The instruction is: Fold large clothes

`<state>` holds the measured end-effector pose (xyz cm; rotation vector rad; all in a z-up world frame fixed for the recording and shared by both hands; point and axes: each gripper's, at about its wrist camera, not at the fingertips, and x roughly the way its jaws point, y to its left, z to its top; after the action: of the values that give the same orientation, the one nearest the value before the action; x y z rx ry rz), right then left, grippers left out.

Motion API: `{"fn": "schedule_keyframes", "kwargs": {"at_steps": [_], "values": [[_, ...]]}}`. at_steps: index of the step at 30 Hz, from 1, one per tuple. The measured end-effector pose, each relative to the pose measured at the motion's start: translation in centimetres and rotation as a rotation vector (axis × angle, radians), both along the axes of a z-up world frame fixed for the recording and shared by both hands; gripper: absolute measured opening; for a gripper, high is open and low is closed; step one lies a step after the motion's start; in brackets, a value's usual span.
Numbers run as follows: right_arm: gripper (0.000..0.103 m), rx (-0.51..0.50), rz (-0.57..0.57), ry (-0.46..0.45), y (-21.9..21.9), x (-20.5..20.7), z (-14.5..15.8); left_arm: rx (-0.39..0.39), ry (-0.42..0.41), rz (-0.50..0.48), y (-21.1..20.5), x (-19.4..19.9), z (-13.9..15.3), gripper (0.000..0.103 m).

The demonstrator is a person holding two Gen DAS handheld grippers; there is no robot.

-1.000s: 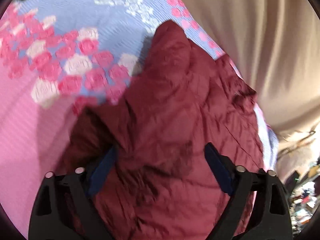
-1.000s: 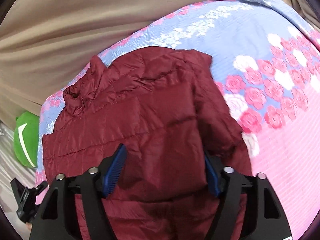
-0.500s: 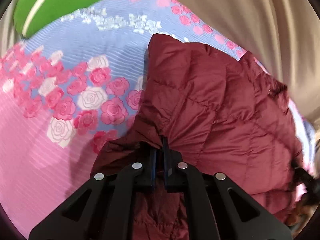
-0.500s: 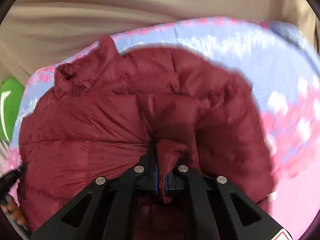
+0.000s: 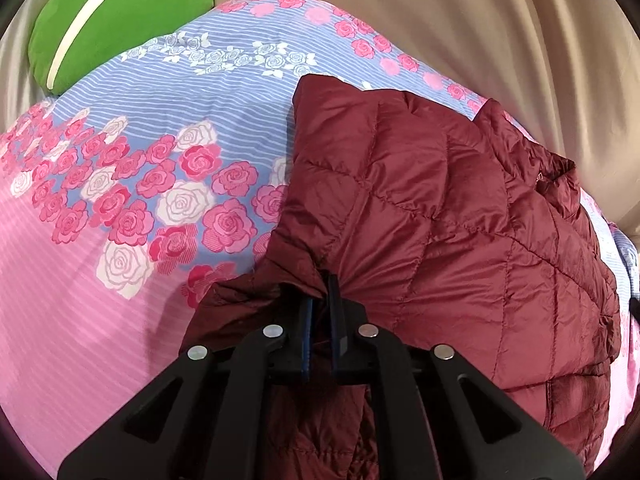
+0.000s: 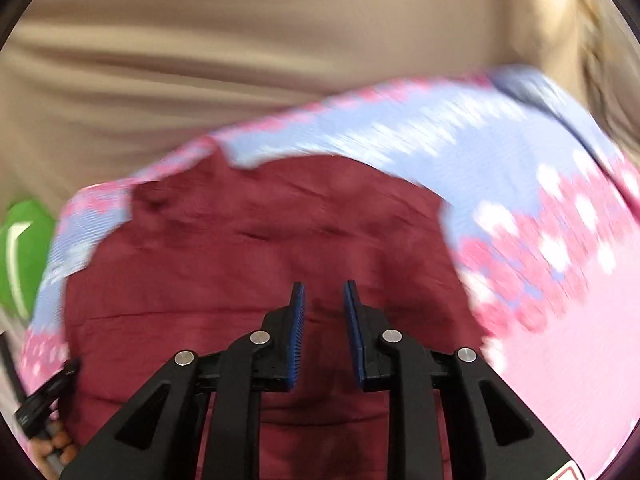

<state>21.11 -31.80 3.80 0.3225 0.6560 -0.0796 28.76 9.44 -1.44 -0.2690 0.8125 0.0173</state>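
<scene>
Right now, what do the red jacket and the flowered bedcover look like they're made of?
Maroon jacket: seemingly thin synthetic shell, nylon or polyester, over puffy fill; it has a faint sheen, diamond quilting and fine crinkles. Flowered bedcover: matte woven cloth, likely cotton or a blend, with printed roses and fine stripes and no gloss.

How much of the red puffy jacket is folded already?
Partly done: the maroon jacket lies on the flowery bedsheet with one side folded over. In hand: the left gripper pinches a bunch of its fabric. The right gripper is open above it, holding nothing. Left: the final folds into a neat bundle.
</scene>
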Motion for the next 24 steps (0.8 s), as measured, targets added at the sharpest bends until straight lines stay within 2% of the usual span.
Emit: {"fn": "schedule_keyframes", "kwargs": {"at_steps": [2, 4, 7, 9, 11, 15, 18, 20, 21, 24], "values": [[0.021, 0.003, 0.157, -0.003, 4.1, 1.5, 0.5, -0.010, -0.002, -0.001, 0.1, 0.0, 0.0, 0.006], [0.019, 0.001, 0.318, 0.039, 8.7, 3.8, -0.2, -0.024, -0.003, -0.001, 0.3, -0.1, -0.1, 0.006], [0.015, -0.056, 0.386, 0.120, 12.8, 7.0, -2.9, -0.039, -0.005, -0.003, 0.5, -0.1, -0.1, 0.006], [0.008, -0.080, 0.353, 0.158, 12.8, 8.2, -4.6, -0.048, -0.007, -0.005, 0.7, -0.1, -0.2, 0.007], [0.000, -0.020, 0.320, 0.156, 9.9, 8.9, -5.9, -0.059, -0.008, -0.009, 0.8, -0.1, -0.2, 0.007], [0.000, 0.100, 0.175, 0.142, 1.5, 7.5, -6.2, -0.059, -0.008, -0.015, 0.8, -0.1, -0.2, 0.008], [0.000, 0.107, 0.011, 0.131, -4.4, 5.7, -5.7, -0.049, -0.007, -0.016, 0.7, 0.0, -0.2, 0.009], [0.001, 0.091, -0.092, 0.120, -6.1, 4.5, -4.6, -0.045, -0.007, -0.014, 0.7, 0.0, -0.2, 0.009], [0.012, 0.089, -0.076, 0.100, -5.4, 4.3, -3.9, -0.042, -0.007, -0.012, 0.7, 0.0, -0.2, 0.009], [0.012, 0.110, 0.141, 0.068, 0.6, 5.3, -1.5, -0.036, -0.007, -0.010, 0.5, 0.0, -0.2, 0.009]]}}
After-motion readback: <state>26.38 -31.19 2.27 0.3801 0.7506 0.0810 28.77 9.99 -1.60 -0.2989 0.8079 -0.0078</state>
